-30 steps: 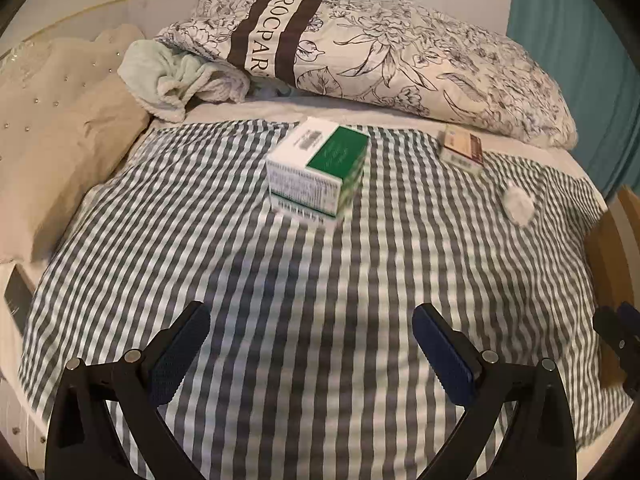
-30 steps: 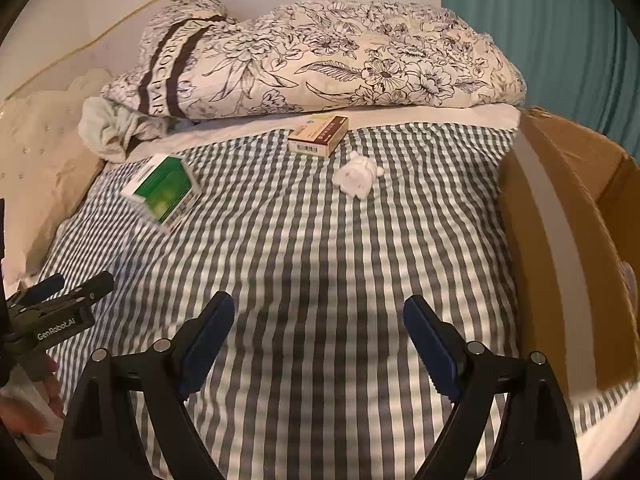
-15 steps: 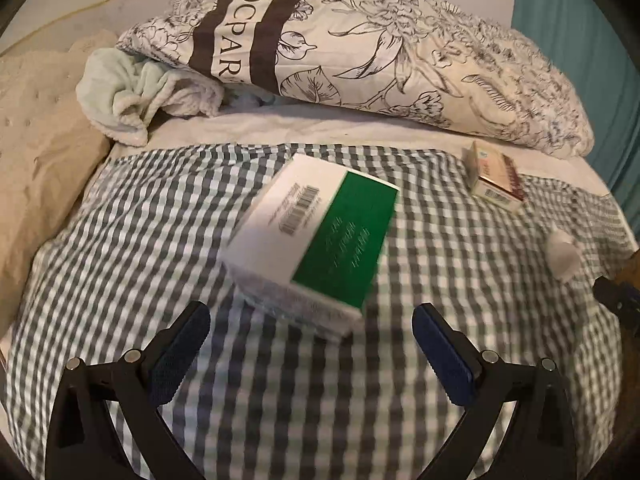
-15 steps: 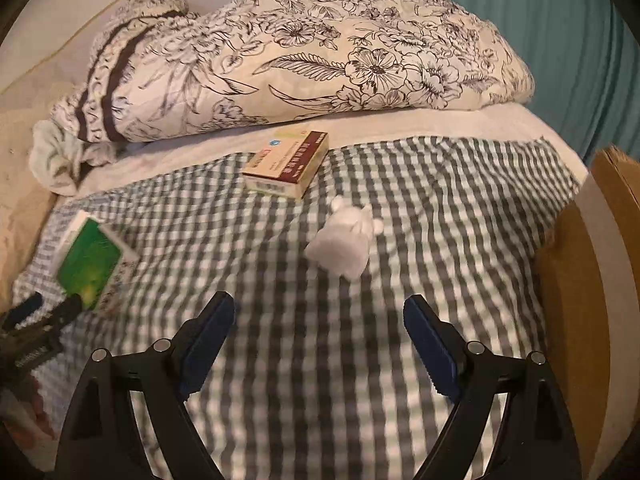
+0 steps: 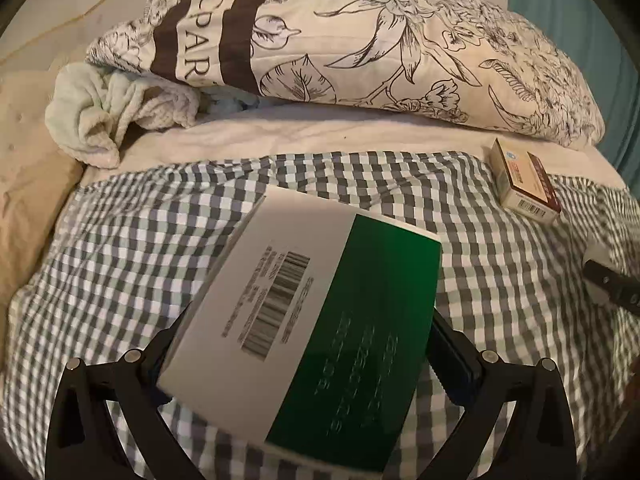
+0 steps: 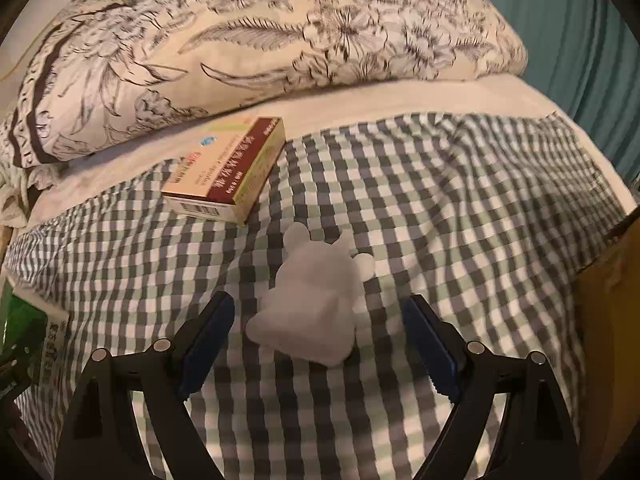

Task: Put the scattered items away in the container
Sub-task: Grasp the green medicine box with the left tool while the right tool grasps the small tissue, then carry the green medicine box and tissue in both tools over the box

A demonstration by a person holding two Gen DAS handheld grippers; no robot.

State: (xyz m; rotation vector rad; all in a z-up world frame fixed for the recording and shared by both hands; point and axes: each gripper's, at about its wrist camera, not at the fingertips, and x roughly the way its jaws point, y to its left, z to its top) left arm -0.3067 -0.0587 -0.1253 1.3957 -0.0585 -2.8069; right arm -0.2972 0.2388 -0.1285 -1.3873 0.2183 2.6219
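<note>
A green-and-white box (image 5: 304, 320) lies on the checked bedspread (image 5: 120, 248), filling the gap between the fingers of my left gripper (image 5: 310, 320). That gripper stands open and its pads do not press on the box; the box hides the left fingertip. A small white bear-shaped figure (image 6: 316, 300) lies between the spread fingers of my right gripper (image 6: 320, 302), which is open with clear gaps on both sides. A red-and-cream box (image 6: 228, 172) lies just beyond the figure. The brown cardboard container (image 6: 612, 288) shows at the right edge.
A large floral pillow (image 5: 360, 40) and a crumpled pale towel (image 5: 108, 116) lie at the head of the bed. A teal curtain (image 6: 592, 60) hangs at the right. The red-and-cream box (image 5: 526, 182) sits right of the green one.
Both grippers moved forward and down over the bed. The green box now sits between the left fingers and the white figure between the right ones. Neither jaw width changed.
</note>
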